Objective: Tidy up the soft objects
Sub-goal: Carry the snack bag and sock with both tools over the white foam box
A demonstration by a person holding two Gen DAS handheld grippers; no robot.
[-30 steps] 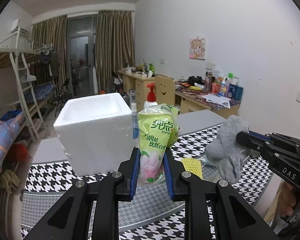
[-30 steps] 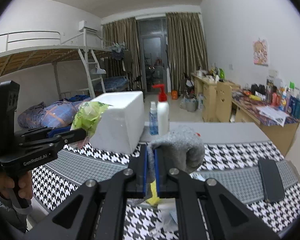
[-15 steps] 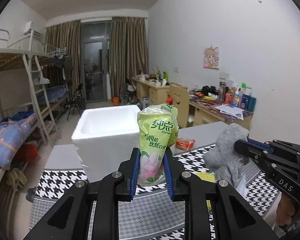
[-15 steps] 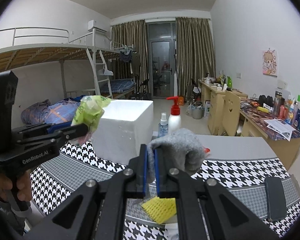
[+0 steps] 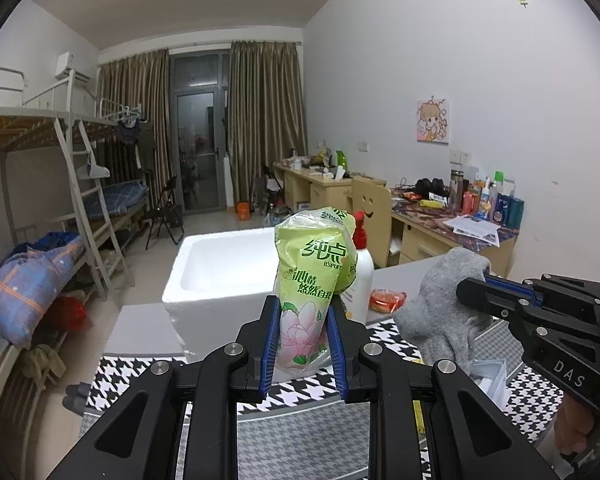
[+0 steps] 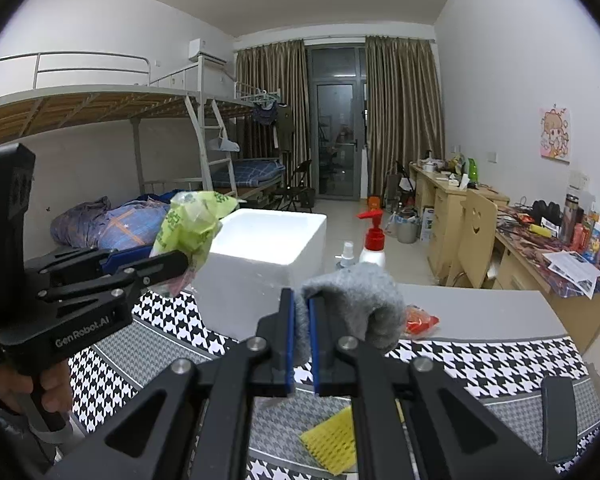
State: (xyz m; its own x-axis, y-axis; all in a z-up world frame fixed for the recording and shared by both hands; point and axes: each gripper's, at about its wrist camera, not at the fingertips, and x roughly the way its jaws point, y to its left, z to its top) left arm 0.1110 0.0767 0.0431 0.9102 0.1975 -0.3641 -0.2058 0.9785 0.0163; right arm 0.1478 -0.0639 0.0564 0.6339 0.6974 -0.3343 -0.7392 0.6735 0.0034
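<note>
My left gripper is shut on a green tissue pack with a pink flower print, held upright in the air in front of the white foam box. In the right wrist view the same tissue pack sticks out of the left gripper at the left. My right gripper is shut on a grey sock, which droops to the right of the pads. The grey sock also hangs from the right gripper at the right of the left wrist view. The foam box stands open-topped behind both.
A white pump bottle with a red top and a small spray bottle stand right of the box. A red packet, a yellow sponge and a dark phone lie on the houndstooth tablecloth. Bunk beds and desks stand behind.
Both grippers have risen and moved with their loads. The foam box now sits lower in the views and its open top shows. The pump bottle now appears right of the tissue pack.
</note>
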